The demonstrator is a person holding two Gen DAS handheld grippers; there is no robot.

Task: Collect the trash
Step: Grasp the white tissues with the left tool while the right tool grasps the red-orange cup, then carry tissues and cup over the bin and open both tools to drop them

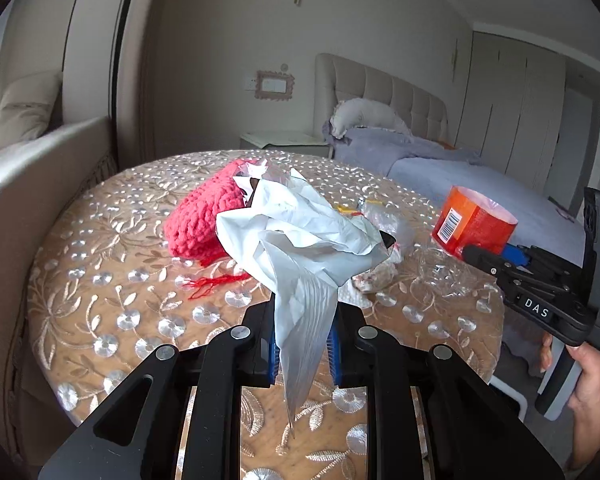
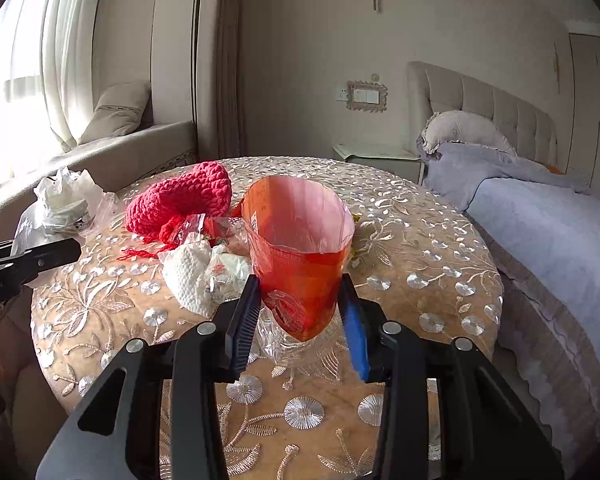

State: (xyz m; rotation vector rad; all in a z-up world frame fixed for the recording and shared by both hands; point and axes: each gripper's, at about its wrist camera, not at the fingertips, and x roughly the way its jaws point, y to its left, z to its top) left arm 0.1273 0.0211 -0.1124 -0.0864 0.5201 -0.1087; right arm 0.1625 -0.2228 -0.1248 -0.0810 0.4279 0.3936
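black linkage arms fill the bottom of both wrist views, and between them the two tools each carry something. left tool (image 1: 303, 354) has its blue pads nearly together on the pinched tail of a crumpled white plastic bag (image 1: 300, 236), and the bag's bulk billows out ahead of the pads, above the embroidered tabletop (image 1: 112, 312). right tool (image 2: 300, 326) stands partly open, its pads pressing the narrow lower end of an orange plastic wrapper (image 2: 298, 248) that flares open like a cup above them — the left wrist view shows that same wrapper raised off the cloth with a barcode on its side.

more trash lies on the tabletop: clear cellophane (image 2: 284, 344) just under the orange wrapper, a white crumpled wad (image 2: 204, 276) beside it, and small scraps near a red crocheted piece (image 2: 180, 200), which looks like a keepsake rather than rubbish. no bin shows in either view, so i cannot tell where the load is headed.

risks, as i judge them: the orange wrapper is thin and slick, gripped only at its tapered end, so a quick swing could let it slide out or fold over. the white bag hangs from a thin gathered tail — a snag on the red yarn strands (image 1: 212, 284) could drag the crochet along or pull the tail free. both loads are light enough for a fast move to make them flap.
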